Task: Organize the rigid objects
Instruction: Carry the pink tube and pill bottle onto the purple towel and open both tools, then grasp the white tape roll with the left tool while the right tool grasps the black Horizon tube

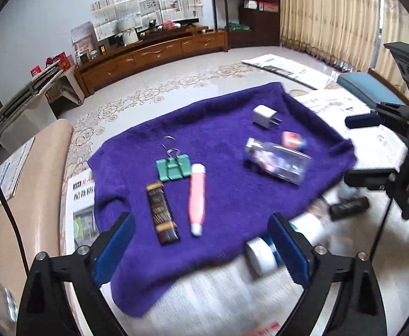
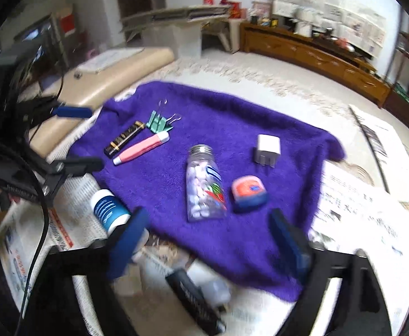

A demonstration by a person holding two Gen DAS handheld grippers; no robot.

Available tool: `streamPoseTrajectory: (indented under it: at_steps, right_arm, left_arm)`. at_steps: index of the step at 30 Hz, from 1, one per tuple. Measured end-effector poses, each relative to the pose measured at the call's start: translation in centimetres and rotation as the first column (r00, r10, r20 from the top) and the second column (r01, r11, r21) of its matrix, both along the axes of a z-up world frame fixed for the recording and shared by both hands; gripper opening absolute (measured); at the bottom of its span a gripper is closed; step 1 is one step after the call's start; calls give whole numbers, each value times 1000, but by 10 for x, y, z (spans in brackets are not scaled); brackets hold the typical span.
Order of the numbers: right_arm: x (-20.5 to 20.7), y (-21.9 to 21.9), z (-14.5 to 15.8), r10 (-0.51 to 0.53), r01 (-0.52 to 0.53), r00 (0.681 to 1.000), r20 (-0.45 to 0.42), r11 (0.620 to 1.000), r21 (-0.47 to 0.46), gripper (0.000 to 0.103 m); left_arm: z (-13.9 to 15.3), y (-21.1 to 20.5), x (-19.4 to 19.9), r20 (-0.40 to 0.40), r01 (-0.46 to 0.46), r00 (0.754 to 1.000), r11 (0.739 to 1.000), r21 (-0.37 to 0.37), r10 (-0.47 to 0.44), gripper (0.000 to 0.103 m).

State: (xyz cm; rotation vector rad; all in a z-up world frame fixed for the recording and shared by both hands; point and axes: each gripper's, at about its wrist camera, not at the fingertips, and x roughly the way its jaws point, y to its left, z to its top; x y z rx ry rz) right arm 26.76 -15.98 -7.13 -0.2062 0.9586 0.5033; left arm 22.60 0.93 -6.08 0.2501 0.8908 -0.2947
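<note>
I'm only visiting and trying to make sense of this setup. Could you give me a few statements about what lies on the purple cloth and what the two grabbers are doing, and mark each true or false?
1. The clear bottle lies on its side on the purple cloth. True.
2. The white charger plug sits off the cloth on newspaper. False: it rests on the cloth.
3. The left gripper is clamped on the pink tube. False: its jaws stand wide open, holding nothing.
4. The green binder clip lies beside the pink tube's top end. True.
5. The right gripper holds the bottle. False: it is open and empty.
</note>
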Motion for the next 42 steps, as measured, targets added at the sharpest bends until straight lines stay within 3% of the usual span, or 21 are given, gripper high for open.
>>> streamPoseTrajectory:
  at_steps: [6, 13, 17, 23, 27, 32, 35, 36, 39, 42]
  right_arm:
    - [-32, -28, -4, -93, 92, 996, -11, 995, -40, 103]
    - [-58, -38, -39, -41, 39, 999, -21, 995, -95, 103]
    - [-58, -37, -53, -19, 18, 1000, -11, 992, -122, 102]
    - [-55, -38, -65, -5, 4, 1000, -8, 994, -110, 92]
    - [-59, -35, -62, 22, -24, 999, -36, 997, -68, 72]
    - [-73, -22, -61, 91, -92, 994, -63, 996, -12, 72]
    - [-71, -10, -63, 94, -96, 995, -33, 993, -63, 70]
    - [-70, -7, -63, 98, -99, 995, -27, 993, -67, 67]
    - [-69, -2, -59, 124, -126, 991, -46, 991, -41, 48]
    - [-76, 0, -58, 146, -149, 987, -64, 988, -39, 46]
  left_arm:
    - [0, -6, -41, -17, -40, 999, 998, -50, 39, 103]
    - [-18, -2, -69, -115, -159, 984, 969, -190, 139, 103]
    - [-28, -3, -77, -130, -197, 976, 958, -209, 172, 103]
    - [-38, -6, -76, -160, -201, 973, 949, -243, 165, 103]
    - [-41, -5, -74, -161, -205, 973, 946, -252, 168, 103]
    - [-43, -1, -72, -159, -215, 971, 941, -262, 178, 103]
    - [-43, 0, -73, -142, -198, 976, 950, -239, 168, 103]
    - [-44, 0, -73, -133, -198, 976, 954, -226, 171, 103]
    - [-44, 3, -74, -131, -194, 977, 952, -235, 167, 103]
    - [-44, 8, -74, -132, -205, 975, 950, -236, 177, 103]
